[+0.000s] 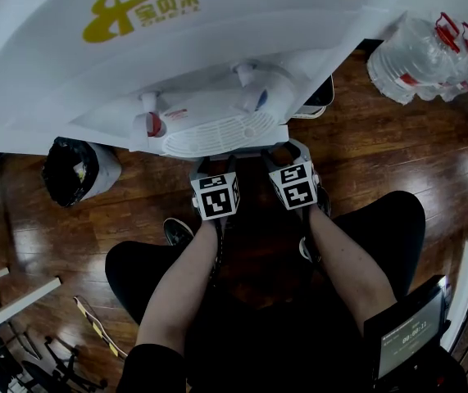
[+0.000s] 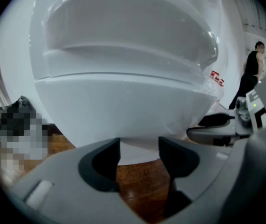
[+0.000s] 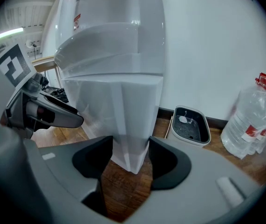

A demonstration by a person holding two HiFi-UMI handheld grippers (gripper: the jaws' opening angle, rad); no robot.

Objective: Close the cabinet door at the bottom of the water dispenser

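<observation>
Bin (image 1: 78, 170) left of dispenser (image 1: 176, 56); bottles (image 1: 430, 56), possibly tray (image 3: 191, 125), right.

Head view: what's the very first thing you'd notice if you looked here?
The big white water dispenser with its yellow logo fills the top, with a red tap sticking out. Just below it, the left gripper and right gripper sit side by side with their jaws apart. Clear water bottles stand at the top right.

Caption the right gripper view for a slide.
Open right gripper facing the lower corner of the white water dispenser, with a tray and water bottles to its right.
</observation>
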